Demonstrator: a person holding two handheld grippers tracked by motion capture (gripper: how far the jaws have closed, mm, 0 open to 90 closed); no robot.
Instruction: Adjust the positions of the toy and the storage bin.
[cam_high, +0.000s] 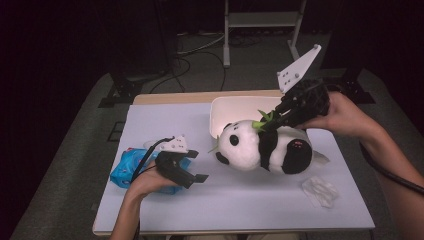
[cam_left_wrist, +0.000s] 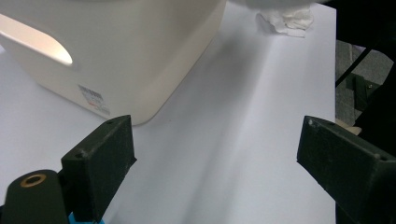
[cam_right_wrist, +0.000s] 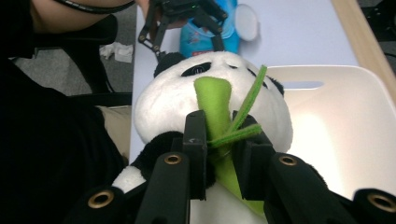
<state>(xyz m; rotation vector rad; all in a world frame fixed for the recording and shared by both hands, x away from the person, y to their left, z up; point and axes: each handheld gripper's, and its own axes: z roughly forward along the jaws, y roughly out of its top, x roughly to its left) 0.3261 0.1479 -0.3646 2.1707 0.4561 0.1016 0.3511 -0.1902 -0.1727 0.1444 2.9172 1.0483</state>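
Clamping my right gripper (cam_right_wrist: 219, 140) on the plush panda's (cam_high: 262, 147) green bamboo stalk (cam_right_wrist: 215, 112), my left gripper (cam_high: 192, 167) rests with jaws apart.

One plush panda (cam_high: 262, 146), one white bin (cam_high: 235, 110), one blue pack (cam_high: 127, 167), one crumpled tissue (cam_high: 320, 191).

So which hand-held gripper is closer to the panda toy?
Right. The right hand-held gripper is clamped on the panda toy's green bamboo; the left hand-held gripper sits open, apart, beside its head.
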